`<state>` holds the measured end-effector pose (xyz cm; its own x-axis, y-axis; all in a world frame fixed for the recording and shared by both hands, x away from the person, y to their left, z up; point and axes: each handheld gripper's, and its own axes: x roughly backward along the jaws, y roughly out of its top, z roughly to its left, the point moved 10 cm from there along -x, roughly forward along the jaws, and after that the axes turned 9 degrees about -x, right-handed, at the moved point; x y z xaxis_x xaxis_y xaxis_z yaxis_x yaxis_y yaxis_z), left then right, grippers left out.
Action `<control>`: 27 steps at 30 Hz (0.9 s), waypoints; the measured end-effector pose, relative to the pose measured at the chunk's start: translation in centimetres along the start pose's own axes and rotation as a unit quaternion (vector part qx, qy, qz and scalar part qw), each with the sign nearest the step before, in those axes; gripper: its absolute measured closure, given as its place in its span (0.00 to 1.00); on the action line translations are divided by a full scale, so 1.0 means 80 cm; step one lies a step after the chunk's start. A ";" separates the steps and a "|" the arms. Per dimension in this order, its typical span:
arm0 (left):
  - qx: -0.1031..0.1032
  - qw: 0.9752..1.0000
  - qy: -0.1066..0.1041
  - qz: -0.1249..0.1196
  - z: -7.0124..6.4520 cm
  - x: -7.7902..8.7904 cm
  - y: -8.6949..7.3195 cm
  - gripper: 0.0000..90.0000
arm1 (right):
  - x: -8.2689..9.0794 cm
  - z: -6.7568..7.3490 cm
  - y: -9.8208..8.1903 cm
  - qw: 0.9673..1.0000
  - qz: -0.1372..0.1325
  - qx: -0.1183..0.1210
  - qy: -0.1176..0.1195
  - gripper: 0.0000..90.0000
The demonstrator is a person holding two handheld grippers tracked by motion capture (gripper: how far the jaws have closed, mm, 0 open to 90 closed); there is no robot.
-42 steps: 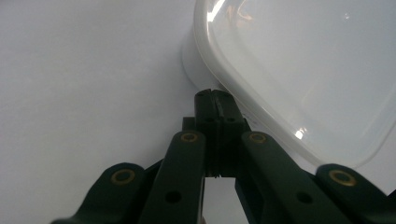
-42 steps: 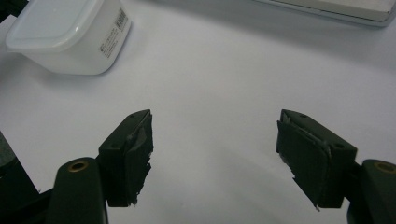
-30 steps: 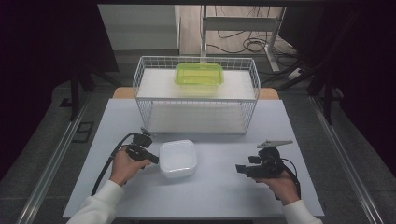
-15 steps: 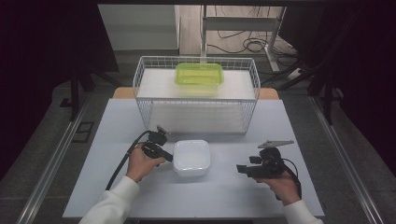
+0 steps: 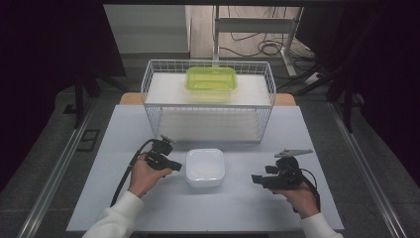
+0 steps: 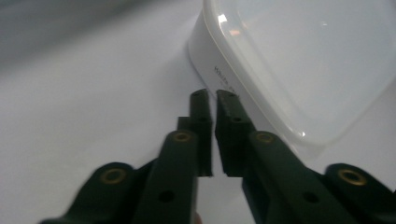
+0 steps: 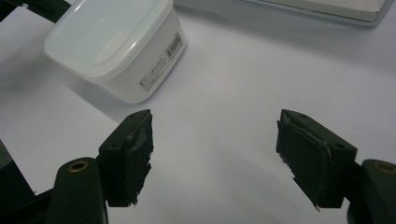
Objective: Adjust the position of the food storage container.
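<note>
A white plastic container (image 5: 205,167) sits on the pale table (image 5: 124,129), near the middle of its near half and in front of a white wire basket (image 5: 208,101) that stands toward the far edge. The container is squarish with rounded corners and closed by a translucent milky lid (image 7: 105,35) whose raised rim runs all the way round. In the right gripper view 1 side wall carries a printed label with small text, and the neighbouring wall shows a barcode; in the left gripper view a line of small print runs along the wall just under the lid's lip.

The left gripper (image 6: 211,100) lies just beside the container's left wall, its tips close to the lower edge — whether they touch it I cannot tell. Its jaws have just been opening a little; a narrow slit separates them and nothing is between them. The hand (image 5: 143,174) holding it rests on the table, with a black cable (image 5: 125,177) trailing back toward the near edge.

The right gripper (image 5: 267,179) is held well apart from the container, toward the near right corner, pointing at it — its jaws stand wide open and empty.

Inside the basket, at the back, rests a green container (image 5: 211,79).
</note>
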<state>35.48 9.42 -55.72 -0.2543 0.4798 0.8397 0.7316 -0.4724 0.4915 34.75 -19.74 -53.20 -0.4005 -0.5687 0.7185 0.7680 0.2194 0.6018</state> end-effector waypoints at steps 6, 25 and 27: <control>-0.005 0.997 0.008 -0.071 -0.003 0.038 -0.014 0.61 | -0.001 0.000 0.001 1.000 0.000 0.002 -0.002 0.30; 0.054 0.988 -0.017 -0.143 0.019 0.072 -0.033 0.33 | -0.011 0.008 0.024 0.999 -0.036 0.020 -0.004 0.29; 0.057 0.987 -0.022 -0.147 0.017 0.072 -0.031 0.33 | -0.013 0.010 0.023 0.999 -0.035 0.022 -0.002 0.29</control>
<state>33.09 14.34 -52.39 -0.4399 0.6170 0.6525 0.6975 -0.2230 0.6810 36.18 -18.12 -52.55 -0.4550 -0.5810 0.6749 0.7152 0.2131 0.6657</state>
